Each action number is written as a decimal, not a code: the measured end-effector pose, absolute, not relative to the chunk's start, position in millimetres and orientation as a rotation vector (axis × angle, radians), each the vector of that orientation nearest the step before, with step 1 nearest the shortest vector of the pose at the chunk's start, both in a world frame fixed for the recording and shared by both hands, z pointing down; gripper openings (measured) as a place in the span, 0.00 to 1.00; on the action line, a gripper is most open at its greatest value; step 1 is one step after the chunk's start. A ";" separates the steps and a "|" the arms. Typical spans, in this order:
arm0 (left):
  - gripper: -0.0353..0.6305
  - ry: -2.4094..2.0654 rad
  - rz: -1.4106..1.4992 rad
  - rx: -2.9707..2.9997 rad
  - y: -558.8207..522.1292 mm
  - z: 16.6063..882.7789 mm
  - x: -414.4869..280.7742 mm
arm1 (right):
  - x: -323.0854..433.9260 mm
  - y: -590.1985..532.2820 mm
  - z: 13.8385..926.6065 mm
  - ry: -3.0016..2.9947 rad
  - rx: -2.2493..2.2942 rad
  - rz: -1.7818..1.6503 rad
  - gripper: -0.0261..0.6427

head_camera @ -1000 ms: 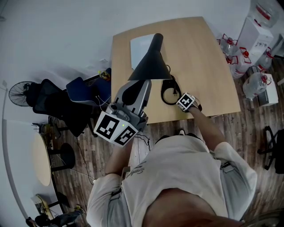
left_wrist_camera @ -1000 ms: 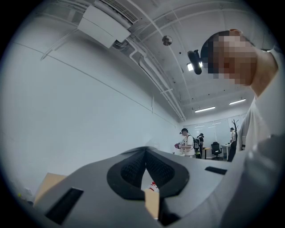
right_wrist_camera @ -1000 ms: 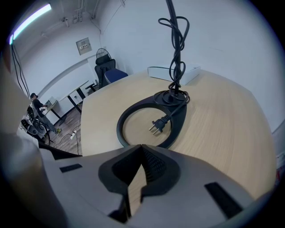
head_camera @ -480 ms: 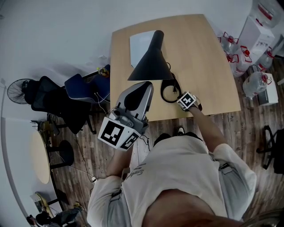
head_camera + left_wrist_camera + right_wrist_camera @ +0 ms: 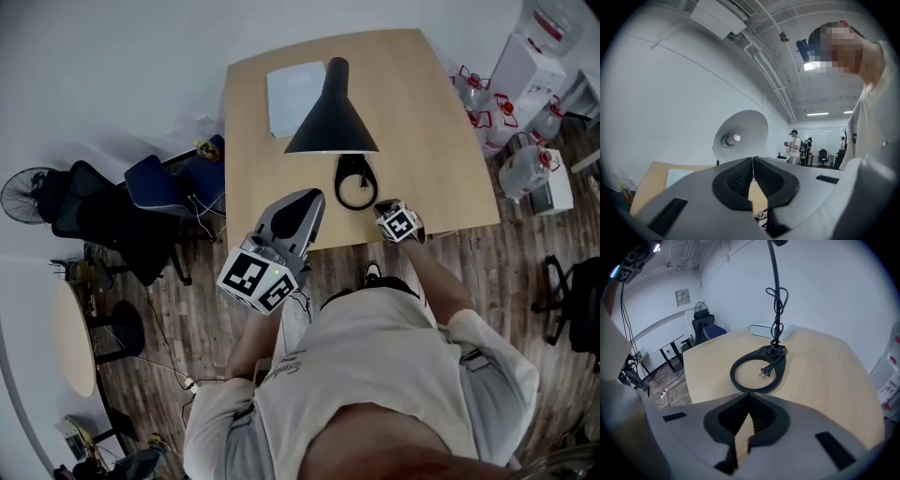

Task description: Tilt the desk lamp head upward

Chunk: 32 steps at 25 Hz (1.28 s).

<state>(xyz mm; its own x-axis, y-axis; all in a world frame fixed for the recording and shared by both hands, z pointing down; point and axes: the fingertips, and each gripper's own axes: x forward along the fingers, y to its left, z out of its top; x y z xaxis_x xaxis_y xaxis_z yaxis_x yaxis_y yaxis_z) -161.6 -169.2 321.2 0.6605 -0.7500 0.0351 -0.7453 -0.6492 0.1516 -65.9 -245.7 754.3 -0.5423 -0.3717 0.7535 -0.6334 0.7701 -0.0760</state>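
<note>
The wooden counter (image 5: 431, 131) carries the black desk lamp head (image 5: 333, 122), a cone held high over its ring-shaped base (image 5: 356, 185), its open mouth and bulb (image 5: 732, 138) facing the person. A flat white sheet (image 5: 292, 86) lies on the far side. The left tool (image 5: 315, 195) is raised above the counter's near edge, pointing up at the lamp head but apart from it, jaws clenched on nothing. The right tool (image 5: 382, 207) sits low just right of the base, likewise closed and empty, aimed at the plug (image 5: 764, 373) lying inside the ring.
</note>
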 end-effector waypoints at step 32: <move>0.08 -1.094 0.000 2.600 -107.5 393.5 -155.9 | -64.5 -138.8 433.5 -2.781 1.102 0.040 0.03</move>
